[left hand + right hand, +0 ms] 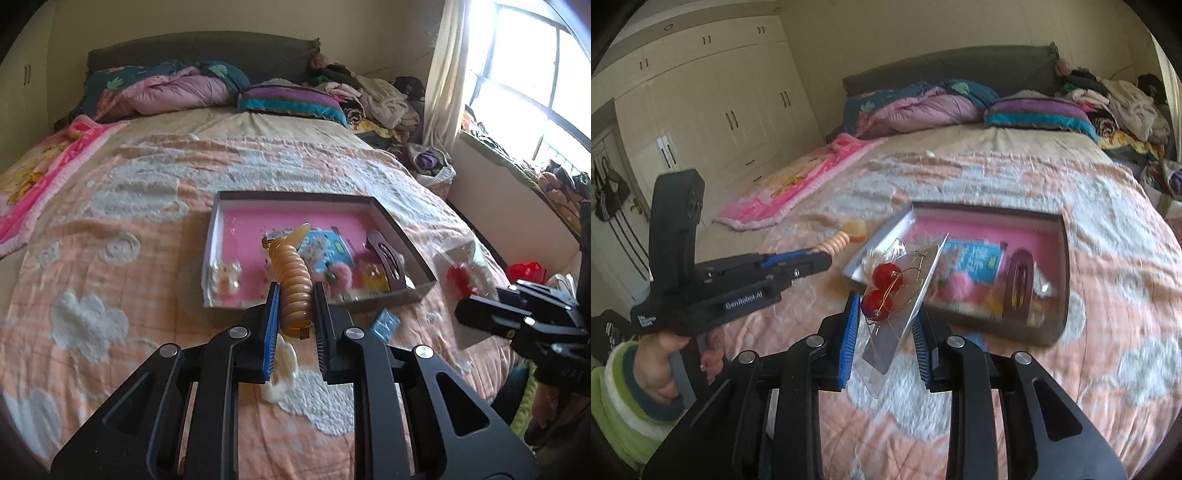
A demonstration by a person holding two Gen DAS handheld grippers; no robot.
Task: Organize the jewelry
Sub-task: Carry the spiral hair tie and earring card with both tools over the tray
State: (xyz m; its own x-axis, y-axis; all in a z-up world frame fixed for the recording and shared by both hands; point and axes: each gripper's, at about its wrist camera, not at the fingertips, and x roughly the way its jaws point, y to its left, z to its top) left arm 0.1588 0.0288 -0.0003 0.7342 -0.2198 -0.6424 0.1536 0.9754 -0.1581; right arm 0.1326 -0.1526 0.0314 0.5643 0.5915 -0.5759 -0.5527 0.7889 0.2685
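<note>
My left gripper (295,291) is shut on a tan ribbed hair clip (293,280) and holds it in front of the open box (402,236) with a pink floor. The box holds several small accessories, among them a blue card (327,251) and a brown hair clip (388,258). My right gripper (886,314) is shut on a clear packet with red cherry earrings (886,288), held above the bed near the box's (1065,273) front left corner. The left gripper (809,260) with the tan clip (838,240) shows at the left in the right wrist view.
The box lies on a bed with an orange and white quilt (129,240). A cream item (282,369) and a small blue packet (384,325) lie on the quilt near the box. Pillows and clothes pile at the headboard (258,88). Wardrobes (720,110) stand left.
</note>
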